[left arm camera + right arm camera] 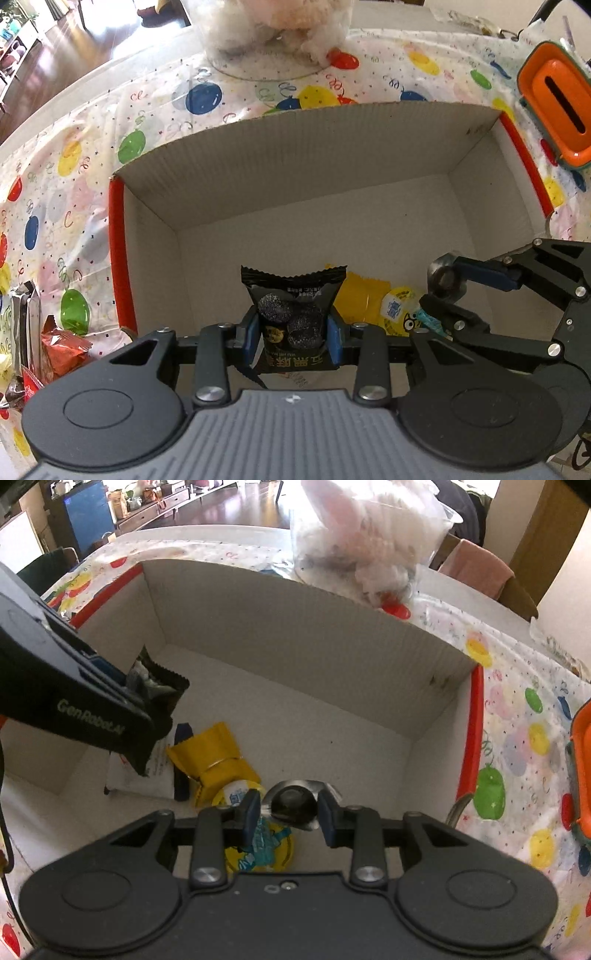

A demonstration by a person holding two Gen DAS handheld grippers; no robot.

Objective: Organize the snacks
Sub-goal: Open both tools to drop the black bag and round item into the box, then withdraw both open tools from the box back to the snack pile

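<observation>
My left gripper [293, 328] is shut on a black snack packet [291, 295] that pictures dark round cakes, and holds it upright over the near part of an open cardboard box [295, 166]. On the box floor lie a yellow packet [360, 299] and a yellow-lidded cup [397, 308]. My right gripper [291, 808] is shut on a small round dark snack in shiny clear wrap [293, 805], low inside the box [295, 627]. Below it sit the yellow packet [214, 760] and a yellow cup with teal print [262, 845]. The left gripper [147, 698] shows at upper left.
The box has red edges [116, 251] and stands on a balloon-print tablecloth [74, 184]. Loose snack packets [55, 347] lie left of it. An orange container [557, 107] stands at the right, and a clear container of white fluff [273, 29] behind the box.
</observation>
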